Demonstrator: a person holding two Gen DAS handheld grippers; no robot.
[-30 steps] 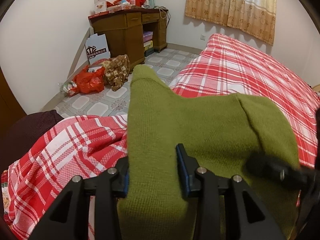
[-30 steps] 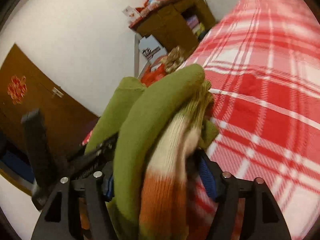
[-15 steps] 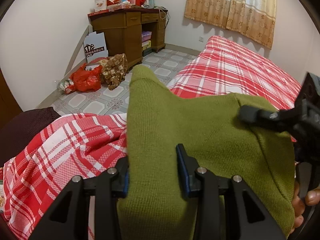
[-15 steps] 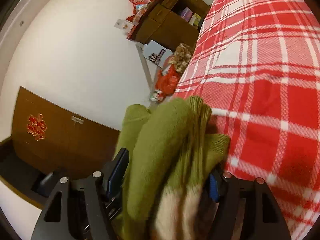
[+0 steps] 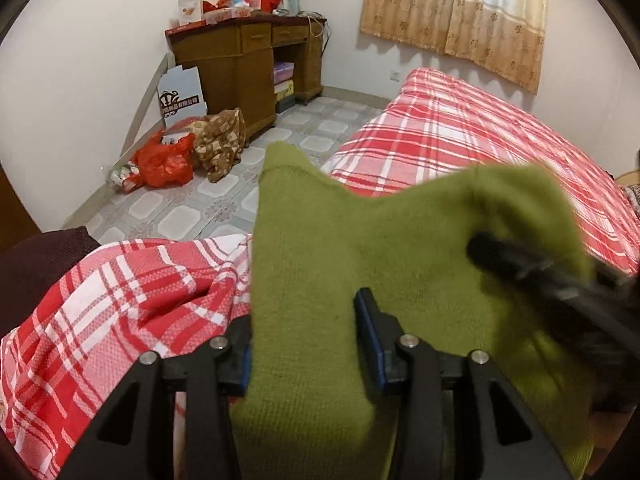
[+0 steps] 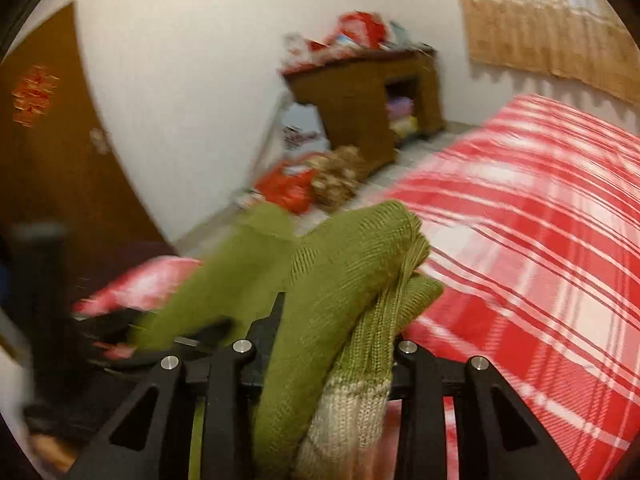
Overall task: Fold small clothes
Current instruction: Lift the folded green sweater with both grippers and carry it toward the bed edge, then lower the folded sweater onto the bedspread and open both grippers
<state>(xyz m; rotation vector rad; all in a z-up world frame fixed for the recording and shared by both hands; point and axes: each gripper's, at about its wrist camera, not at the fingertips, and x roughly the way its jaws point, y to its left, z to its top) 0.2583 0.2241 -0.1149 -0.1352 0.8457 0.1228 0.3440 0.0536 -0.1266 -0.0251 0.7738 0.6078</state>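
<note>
Pinching the green knit garment (image 5: pixel 328 248) from both ends, the left gripper (image 5: pixel 308 344) and right gripper (image 6: pixel 336 340) are holding it up over the plaid bed (image 5: pixel 460 140).

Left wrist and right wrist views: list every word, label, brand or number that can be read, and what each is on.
White cardboard box leaning beside the wooden desk: a dark emblem over a line of Chinese characters, too small to read reliably.
Red and white boxes on the desk: printing too small to read.
Red ornament on the brown door: blurred, unreadable.
Green knit sweater: no text shows.
</note>
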